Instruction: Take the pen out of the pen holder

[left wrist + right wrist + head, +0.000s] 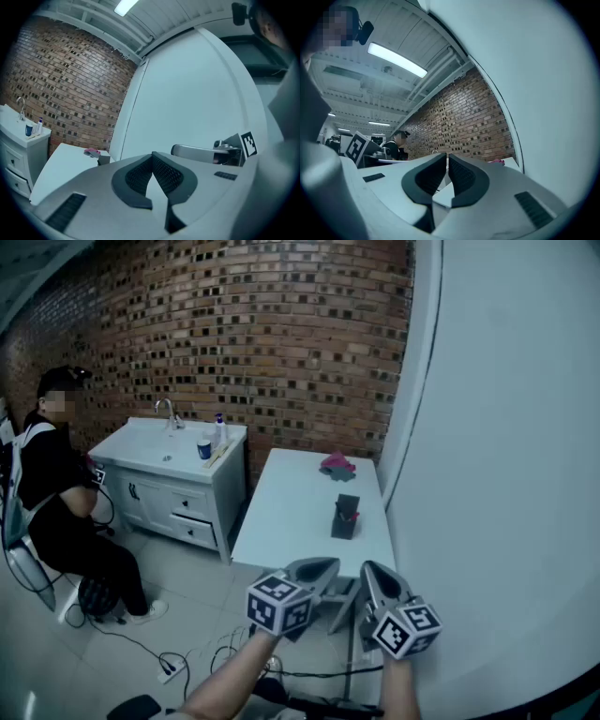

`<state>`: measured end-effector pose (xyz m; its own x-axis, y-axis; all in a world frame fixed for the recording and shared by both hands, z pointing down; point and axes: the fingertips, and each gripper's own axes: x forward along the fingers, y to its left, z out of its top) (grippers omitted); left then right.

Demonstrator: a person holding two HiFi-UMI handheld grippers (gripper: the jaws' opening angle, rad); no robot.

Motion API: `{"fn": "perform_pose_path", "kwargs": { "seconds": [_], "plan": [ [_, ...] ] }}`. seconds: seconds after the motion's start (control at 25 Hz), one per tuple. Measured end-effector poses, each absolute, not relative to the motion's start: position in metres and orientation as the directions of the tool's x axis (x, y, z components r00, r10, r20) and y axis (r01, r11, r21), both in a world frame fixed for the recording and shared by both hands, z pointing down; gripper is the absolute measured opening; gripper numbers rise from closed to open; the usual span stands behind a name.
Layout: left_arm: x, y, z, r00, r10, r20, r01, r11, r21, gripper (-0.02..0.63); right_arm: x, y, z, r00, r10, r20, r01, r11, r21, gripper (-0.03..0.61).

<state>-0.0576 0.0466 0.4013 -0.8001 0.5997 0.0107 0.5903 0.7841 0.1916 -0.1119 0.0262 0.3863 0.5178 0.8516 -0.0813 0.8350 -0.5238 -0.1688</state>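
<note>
A black pen holder (345, 517) stands on the white table (291, 512), toward its right side, with something red showing in its top. In the left gripper view only the holder's top (104, 160) shows past the jaws. Both grippers are held level side by side just short of the table's near edge, well short of the holder. My left gripper (330, 564) (152, 155) has its jaws pressed together with nothing between them. My right gripper (372, 567) (446, 157) is also shut and holds nothing.
A pink cloth (337, 465) lies at the table's far end. A curved white wall (497, 474) runs along the table's right side. To the left stand a white sink cabinet (173, 474) and a seated person (66, 512). Cables (169, 667) lie on the floor.
</note>
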Motion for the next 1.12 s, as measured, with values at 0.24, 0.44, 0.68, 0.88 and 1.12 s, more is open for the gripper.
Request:
{"fn": "perform_pose_path", "kwargs": {
  "seconds": [0.24, 0.44, 0.68, 0.88, 1.12],
  "plan": [
    [-0.065, 0.06, 0.405, -0.805, 0.593, 0.014, 0.584, 0.789, 0.191, 0.008, -0.117, 0.039, 0.388, 0.515, 0.853, -0.084, 0.836, -0.521, -0.172, 0.018],
    [-0.065, 0.077, 0.402, -0.814, 0.581, 0.023, 0.574, 0.796, 0.191, 0.007, -0.117, 0.056, 0.389, 0.5, 0.863, -0.075, 0.843, -0.505, -0.183, 0.018],
    [-0.066, 0.104, 0.409, -0.82, 0.57, 0.044, 0.566, 0.799, 0.202, 0.008, -0.116, 0.083, 0.393, 0.494, 0.867, -0.058, 0.847, -0.496, -0.193, 0.018],
    [-0.07, 0.133, 0.418, -0.827, 0.559, 0.057, 0.557, 0.804, 0.208, 0.008, -0.12, 0.112, 0.404, 0.48, 0.877, -0.034, 0.855, -0.476, -0.206, 0.018],
    [-0.072, 0.172, 0.422, -0.841, 0.537, 0.067, 0.537, 0.812, 0.227, 0.007, -0.12, 0.15, 0.406, 0.462, 0.887, -0.008, 0.866, -0.454, -0.208, 0.018]
  ]
}}
